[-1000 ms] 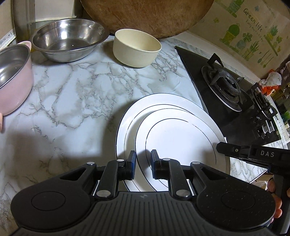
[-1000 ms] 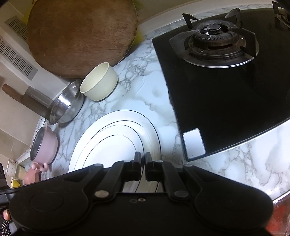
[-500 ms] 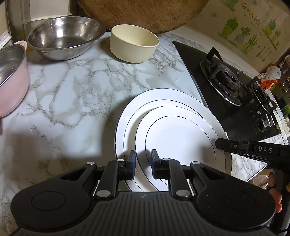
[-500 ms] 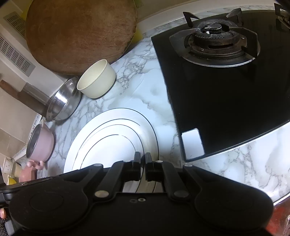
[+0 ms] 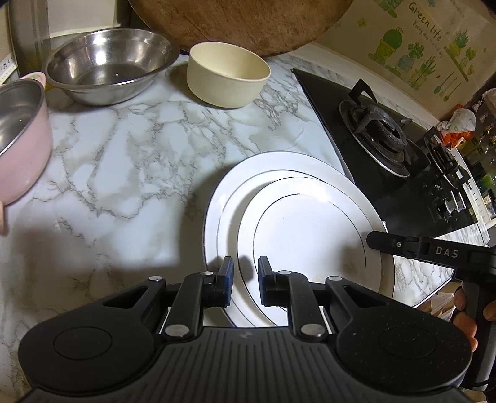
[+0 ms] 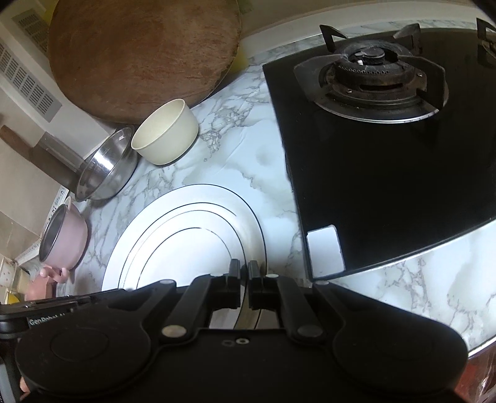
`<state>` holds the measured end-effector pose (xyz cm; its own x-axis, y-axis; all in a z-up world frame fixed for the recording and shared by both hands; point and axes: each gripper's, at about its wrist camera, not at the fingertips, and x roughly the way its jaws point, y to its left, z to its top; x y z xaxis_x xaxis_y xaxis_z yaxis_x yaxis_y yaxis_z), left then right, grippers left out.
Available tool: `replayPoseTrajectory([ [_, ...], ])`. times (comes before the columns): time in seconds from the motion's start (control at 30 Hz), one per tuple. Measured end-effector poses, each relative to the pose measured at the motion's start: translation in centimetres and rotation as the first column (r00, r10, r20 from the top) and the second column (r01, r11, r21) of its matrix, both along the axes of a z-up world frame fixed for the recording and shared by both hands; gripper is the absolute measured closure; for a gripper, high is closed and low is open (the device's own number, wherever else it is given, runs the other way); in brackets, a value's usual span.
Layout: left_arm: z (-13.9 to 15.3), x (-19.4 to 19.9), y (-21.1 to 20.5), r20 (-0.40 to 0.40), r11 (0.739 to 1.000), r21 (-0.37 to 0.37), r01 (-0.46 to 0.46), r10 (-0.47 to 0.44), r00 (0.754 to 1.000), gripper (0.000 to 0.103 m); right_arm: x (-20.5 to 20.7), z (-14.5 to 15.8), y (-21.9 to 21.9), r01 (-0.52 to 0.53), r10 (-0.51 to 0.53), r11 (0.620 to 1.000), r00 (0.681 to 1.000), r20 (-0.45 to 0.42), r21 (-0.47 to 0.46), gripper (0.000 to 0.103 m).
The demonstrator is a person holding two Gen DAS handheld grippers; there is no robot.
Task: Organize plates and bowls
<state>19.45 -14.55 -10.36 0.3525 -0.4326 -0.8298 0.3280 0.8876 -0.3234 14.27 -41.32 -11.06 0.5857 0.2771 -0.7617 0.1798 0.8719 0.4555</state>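
Note:
Two white plates lie stacked on the marble counter, a small plate on a large plate. My left gripper hovers over their near left rim, jaws slightly apart and pressing on nothing. At the stack's right rim the right gripper shows side-on. In the right wrist view my right gripper is shut and empty above the large plate and small plate. A cream bowl, a steel bowl and a pink steel-lined pot stand along the back and left.
A black gas stove borders the plates on the right. A round wooden board leans on the wall behind the bowls. Bare marble lies between the plates and the bowls. The counter's front edge runs just past the stack, where a hand holds the right gripper.

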Motion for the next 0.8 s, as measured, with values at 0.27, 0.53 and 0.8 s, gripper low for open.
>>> replayPoseTrajectory([
  [0.27, 0.8, -0.9, 0.7, 0.033, 1.0, -0.009, -0.016, 0.016, 0.999, 0.087, 0.4, 0.3, 0.9, -0.027, 0.028, 0.998, 1.0, 0.014, -0.063, 0.089],
  [0.53, 2.2, -2.4, 0.9, 0.115, 1.0, -0.007, -0.012, 0.012, 0.993, 0.087, -0.7, 3.1, 3.3, -0.104, 0.12, 0.983, 0.988, 0.096, -0.152, 0.075],
  [0.8, 4.6, -4.5, 2.0, 0.207, 1.0, -0.005, -0.015, 0.015, 0.978, 0.087, -2.4, 5.8, 6.7, -0.166, 0.206, 0.962, 0.963, 0.177, -0.217, 0.064],
])
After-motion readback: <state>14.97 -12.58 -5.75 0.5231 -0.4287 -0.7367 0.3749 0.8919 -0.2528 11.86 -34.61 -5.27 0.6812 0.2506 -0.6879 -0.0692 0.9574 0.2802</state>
